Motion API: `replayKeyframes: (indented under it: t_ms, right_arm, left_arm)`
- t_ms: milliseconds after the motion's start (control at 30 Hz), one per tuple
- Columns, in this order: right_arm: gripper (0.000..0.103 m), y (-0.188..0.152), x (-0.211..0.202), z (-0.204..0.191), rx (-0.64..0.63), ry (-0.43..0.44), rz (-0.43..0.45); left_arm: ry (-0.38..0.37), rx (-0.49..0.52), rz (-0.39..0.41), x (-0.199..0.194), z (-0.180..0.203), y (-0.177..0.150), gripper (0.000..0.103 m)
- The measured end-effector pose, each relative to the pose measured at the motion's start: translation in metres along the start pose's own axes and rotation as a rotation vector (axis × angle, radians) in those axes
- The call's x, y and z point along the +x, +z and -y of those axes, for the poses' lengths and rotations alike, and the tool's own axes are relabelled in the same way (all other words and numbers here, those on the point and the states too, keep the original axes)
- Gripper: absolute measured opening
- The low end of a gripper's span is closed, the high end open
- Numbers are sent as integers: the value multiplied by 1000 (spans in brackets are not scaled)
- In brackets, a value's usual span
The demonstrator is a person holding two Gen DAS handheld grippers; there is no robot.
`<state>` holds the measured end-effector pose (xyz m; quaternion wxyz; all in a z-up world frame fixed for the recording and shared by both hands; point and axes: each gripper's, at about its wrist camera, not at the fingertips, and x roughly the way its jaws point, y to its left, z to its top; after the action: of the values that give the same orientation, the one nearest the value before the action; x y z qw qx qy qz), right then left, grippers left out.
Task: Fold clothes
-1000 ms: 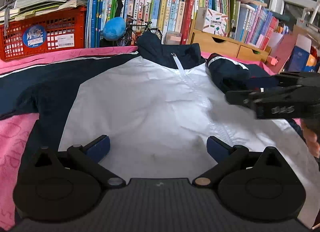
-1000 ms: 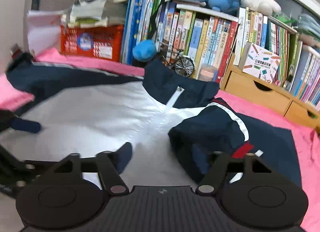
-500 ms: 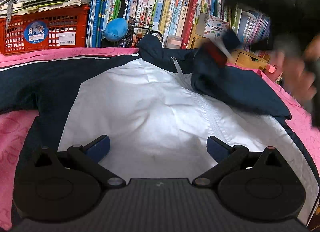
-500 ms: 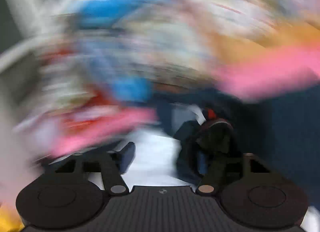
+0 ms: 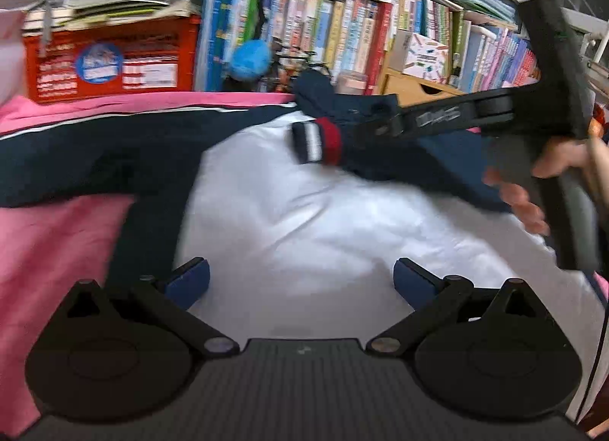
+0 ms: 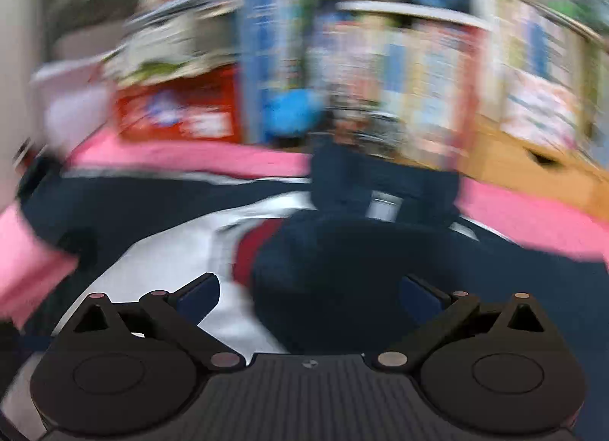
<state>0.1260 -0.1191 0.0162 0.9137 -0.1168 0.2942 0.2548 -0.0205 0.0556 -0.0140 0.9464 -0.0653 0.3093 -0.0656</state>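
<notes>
A white and navy jacket (image 5: pixel 304 220) lies face up on the pink cover (image 5: pixel 57 235), collar toward the shelf. Its right sleeve (image 5: pixel 384 159) is folded across the chest, with the red, white and navy cuff (image 5: pixel 316 140) near the middle. My left gripper (image 5: pixel 300 281) hovers open over the jacket's lower front, with nothing between its pads. A hand (image 5: pixel 533 190) holds my right gripper (image 5: pixel 371 125) just above that sleeve. In the blurred right wrist view the right gripper (image 6: pixel 310 294) has its jaws opening wide. The navy sleeve (image 6: pixel 327 288) lies between them and the pads do not press on it. The cuff (image 6: pixel 243 250) lies just ahead.
Behind the jacket stand a red crate (image 5: pixel 110 60) stacked with papers, a row of books (image 5: pixel 342 22), a blue plush ball (image 5: pixel 249 56) and a wooden drawer box (image 5: pixel 418 85). The left sleeve (image 5: pixel 76 152) stretches out to the left.
The right gripper swung left with the right sleeve, laid it across the chest and opened its jaws off it. The left gripper shifted a little sideways and stayed open.
</notes>
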Motion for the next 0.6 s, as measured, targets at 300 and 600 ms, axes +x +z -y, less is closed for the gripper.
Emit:
replayKeyframes:
  t_ms: [300, 600]
  right_arm:
    - [22, 26, 47, -39, 70, -54, 22]
    - [63, 24, 60, -73, -7, 233, -63]
  left_arm:
    - [-3, 10, 25, -2, -2, -5, 103]
    - [-19, -10, 37, -4, -5, -8, 103]
